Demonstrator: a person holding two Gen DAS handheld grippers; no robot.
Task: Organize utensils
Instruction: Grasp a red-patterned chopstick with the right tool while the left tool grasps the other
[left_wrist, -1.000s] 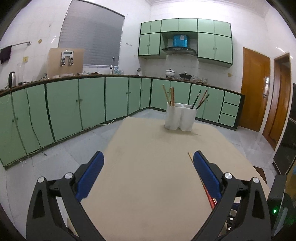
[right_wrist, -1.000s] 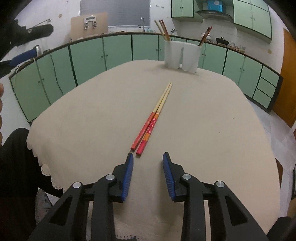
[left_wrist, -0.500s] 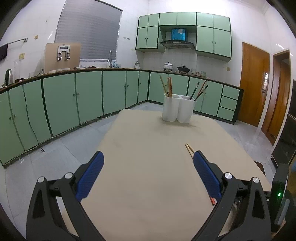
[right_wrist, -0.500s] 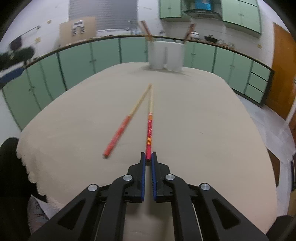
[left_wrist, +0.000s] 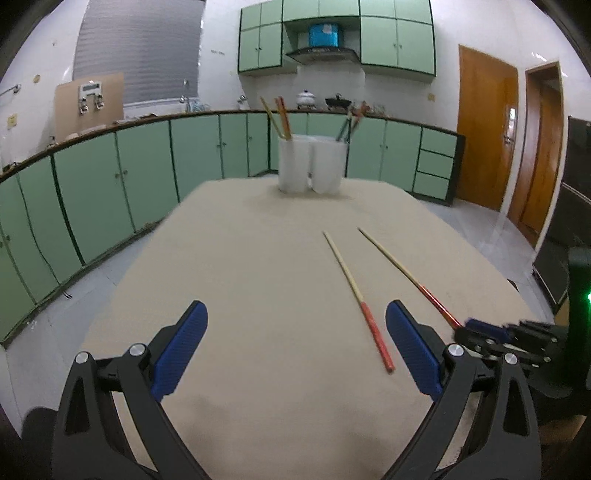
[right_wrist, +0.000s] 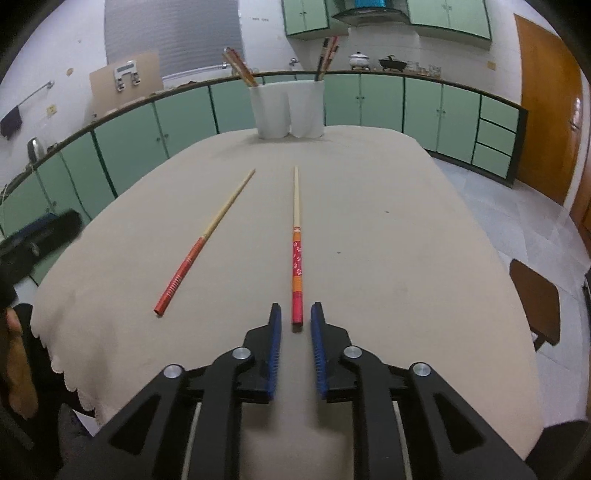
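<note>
Two chopsticks lie apart on the beige table (right_wrist: 406, 240). The flowered red-and-orange chopstick (right_wrist: 297, 254) points straight at the white twin-cup holder (right_wrist: 288, 110). Its red end sits between the jaws of my right gripper (right_wrist: 295, 314), which are opening and do not press on it. The red-striped chopstick (right_wrist: 201, 247) lies to its left. In the left wrist view my left gripper (left_wrist: 295, 308) hovers wide open and empty. The striped chopstick (left_wrist: 356, 295) lies just inside its right finger, and the flowered chopstick (left_wrist: 402, 267) runs to my right gripper (left_wrist: 469, 325). The holder (left_wrist: 312, 166) contains other chopsticks.
Green cabinets (left_wrist: 147, 177) run behind the table under a counter. Wooden doors (left_wrist: 484, 133) stand at the right. A brown stool (right_wrist: 535, 299) stands off the table's right edge. A person's dark clothing (right_wrist: 22, 332) is at the near left corner.
My right gripper shut on the flowered chopstick's end and swung it away from the striped one; its jaws have now parted. My left gripper has come down and closer over the table.
</note>
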